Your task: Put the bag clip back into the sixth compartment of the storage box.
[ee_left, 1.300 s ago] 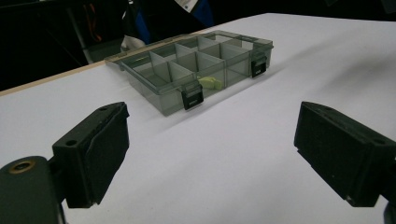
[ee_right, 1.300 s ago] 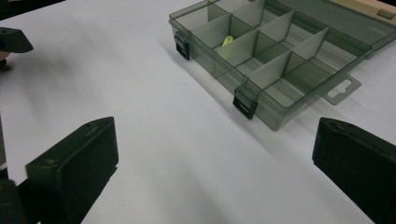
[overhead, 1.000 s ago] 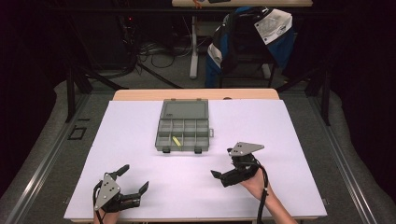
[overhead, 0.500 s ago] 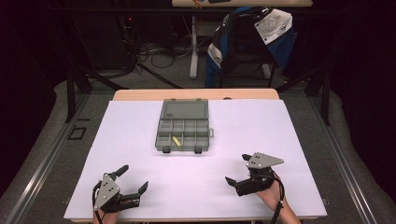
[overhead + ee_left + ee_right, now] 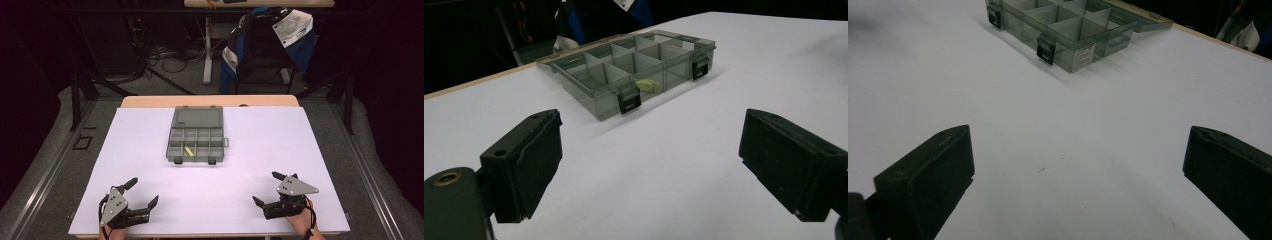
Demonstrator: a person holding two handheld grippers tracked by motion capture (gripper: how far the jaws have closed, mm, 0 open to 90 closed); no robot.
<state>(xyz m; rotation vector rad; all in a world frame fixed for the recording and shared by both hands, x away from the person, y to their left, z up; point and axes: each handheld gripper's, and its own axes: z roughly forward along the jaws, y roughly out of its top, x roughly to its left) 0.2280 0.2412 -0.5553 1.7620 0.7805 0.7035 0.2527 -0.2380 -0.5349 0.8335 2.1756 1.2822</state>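
- The wide table with a white top [image 5: 240, 150] spans the high view; a strip of pale wood edge [image 5: 150, 101] shows along its far side.
- A smoky grey, see-through plastic compartment box [image 5: 196, 140] lies on the table's far middle, its lid [image 5: 196, 117] folded open and flat on the far side, two black latches on its near wall.
- The box stands well apart from both grippers, roughly midway between them from left to right.
- The left gripper [image 5: 141, 192], black with a grey three-cornered plate, sits low at the near left edge of the table, held in a hand that comes in from the bottom edge; its jaws angle toward the far right and stand wide apart with nothing between them.
- The right gripper [image 5: 265, 188], of the same make, sits at the near right, held in a hand [image 5: 300, 220] with a cable around the wrist; its jaws angle toward the left, also spread wide and empty.
- A small yellow-green piece [image 5: 189, 151] lies in a near-row compartment of the box, left of the middle; in the left gripper view it [image 5: 649, 85] shows just behind the near wall, between the two latches.
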